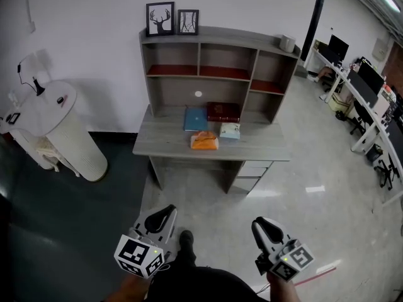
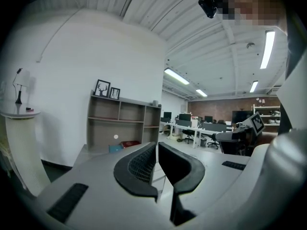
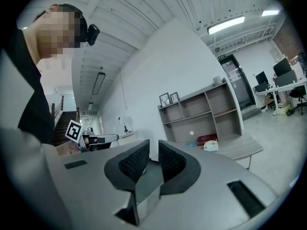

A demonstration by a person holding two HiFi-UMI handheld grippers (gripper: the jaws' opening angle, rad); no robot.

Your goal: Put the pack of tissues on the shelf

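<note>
Both grippers hang low at the bottom of the head view, well apart from the furniture. The left gripper (image 1: 166, 212) sits in the lower left with its jaws pressed together, only a thin slit between the black pads and nothing in it. The right gripper (image 1: 260, 224), in the lower right, is likewise closed and empty. Each carries its marker cube close to the person's hands.

In the upper middle of the frame stands a grey table (image 1: 165, 145) with a shelf (image 1: 220, 35) built onto its back edge, open compartments in two rows, the upper boards lined in red. The pack of tissues (image 1: 204, 141), orange, lies flat on the table near its front edge, about the middle. Just beside it, to the right and a little further back, is a pale blue-and-white pack (image 1: 230, 131). Behind these lie a blue book (image 1: 196, 118) and a dark red book (image 1: 223, 111), side by side under the shelf.

On top of the shelf, at its left end, stand a framed deer picture (image 1: 160, 19) and a smaller framed picture (image 1: 187, 22); a cup (image 1: 288, 43) stands at the right end.

A white round cabinet (image 1: 63, 131) is against the wall at the left of the frame. Office desks with monitors (image 1: 368, 80) run along the right edge.
</note>
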